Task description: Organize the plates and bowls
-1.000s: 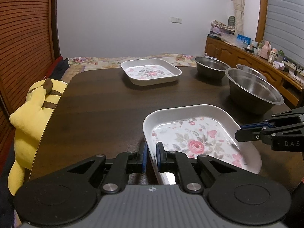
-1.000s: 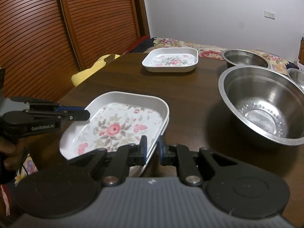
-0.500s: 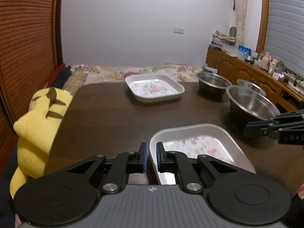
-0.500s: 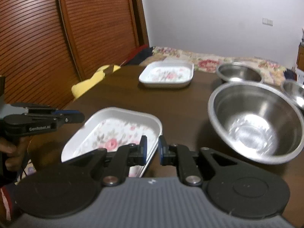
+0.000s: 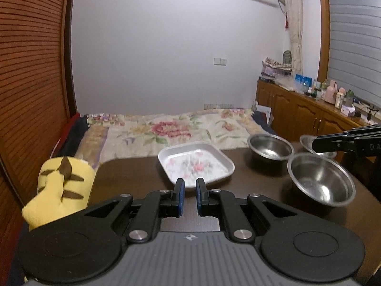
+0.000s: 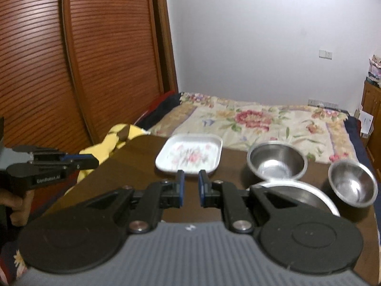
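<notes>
- Left wrist view: the left gripper [image 5: 189, 196] has its jaws nearly together with nothing visible between them. The floral plate [image 5: 195, 165] lies on the dark tabletop [image 5: 133, 174] just beyond the tips. Three steel bowls sit to the right: a large bowl [image 5: 321, 183] nearest, a medium bowl [image 5: 270, 147] behind it, and a small bowl [image 5: 309, 141] partly hidden by the right gripper [image 5: 316, 144]. A yellow plush toy [image 5: 59, 186] leans at the tabletop's left edge.
- Right wrist view: the right gripper's jaws are likewise nearly together and empty, the same plate straight ahead beyond them, bowls to the right.
</notes>
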{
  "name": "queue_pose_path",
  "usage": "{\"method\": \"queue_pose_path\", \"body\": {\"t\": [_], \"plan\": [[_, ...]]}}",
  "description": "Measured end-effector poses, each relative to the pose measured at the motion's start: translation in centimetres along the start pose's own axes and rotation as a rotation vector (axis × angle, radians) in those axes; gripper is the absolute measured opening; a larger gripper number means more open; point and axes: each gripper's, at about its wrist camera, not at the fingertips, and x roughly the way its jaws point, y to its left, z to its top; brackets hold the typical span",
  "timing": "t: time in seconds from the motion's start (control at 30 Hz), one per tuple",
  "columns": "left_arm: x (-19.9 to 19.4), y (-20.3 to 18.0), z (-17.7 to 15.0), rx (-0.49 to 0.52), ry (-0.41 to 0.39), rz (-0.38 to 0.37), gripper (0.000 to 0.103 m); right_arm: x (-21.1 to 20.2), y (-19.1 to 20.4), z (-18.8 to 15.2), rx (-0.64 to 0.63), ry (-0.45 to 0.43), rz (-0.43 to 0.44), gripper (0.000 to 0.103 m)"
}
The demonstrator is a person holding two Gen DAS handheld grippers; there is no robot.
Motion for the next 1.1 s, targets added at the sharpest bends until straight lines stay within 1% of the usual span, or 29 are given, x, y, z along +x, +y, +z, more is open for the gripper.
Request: {"method": "queue_pose_path", "body": {"t": [0.13, 0.2, 0.27, 0.3, 0.4, 0.57, 0.73, 0.77, 0.8, 0.87, 1.0, 1.1], "plan": [[0.4, 0.1, 1.2, 0.017, -0.013, 0.008, 0.014, 0.8, -0.1, 1.1, -0.006, -0.011, -0.004, 0.015], [0.9, 0.2, 1.7, 0.026, -0.013, 0.01, 0.018, 1.3, -0.2, 1.5, -0.001, -0.006, 0.001, 0.015], [1.5, 0.3, 2.1, 0.031, -0.014, 0.009, 0.025, 1.8, -0.5, 2.0, 0.007, 0.002, 0.004, 0.015], [1.8, 0.4, 2.3, 0.032, -0.013, 0.008, 0.026, 2.2, -0.6, 2.2, 0.01, 0.007, 0.005, 0.015], [3.3, 0.9, 2.7, 0.022, 0.001, 0.001, 0.03, 3.6, -1.0, 2.7, 0.017, 0.028, -0.002, 0.015], [6.1, 1.7, 3.1, 0.006, 0.032, -0.003, 0.042, 7.2, -1.6, 3.2, 0.034, 0.09, 0.001, 0.016], [9.2, 2.9, 3.4, -0.022, 0.072, -0.001, 0.044, 11.1, -2.5, 3.2, 0.051, 0.165, 0.007, 0.016], [9.8, 3.2, 3.4, -0.027, 0.08, -0.001, 0.044, 12.0, -2.7, 3.2, 0.049, 0.177, 0.004, 0.022], [10.6, 3.5, 3.4, -0.032, 0.091, -0.001, 0.044, 12.6, -2.9, 3.2, 0.048, 0.185, 0.001, 0.033], [11.8, 3.9, 3.3, -0.037, 0.109, -0.002, 0.044, 14.0, -3.3, 3.3, 0.056, 0.201, -0.005, 0.039], [14.3, 4.6, 3.0, -0.039, 0.147, -0.003, 0.042, 16.6, -4.1, 3.1, 0.062, 0.246, -0.007, 0.039], [15.7, 5.0, 2.8, -0.04, 0.171, -0.007, 0.039, 18.2, -4.5, 2.9, 0.062, 0.282, -0.011, 0.039]]}}
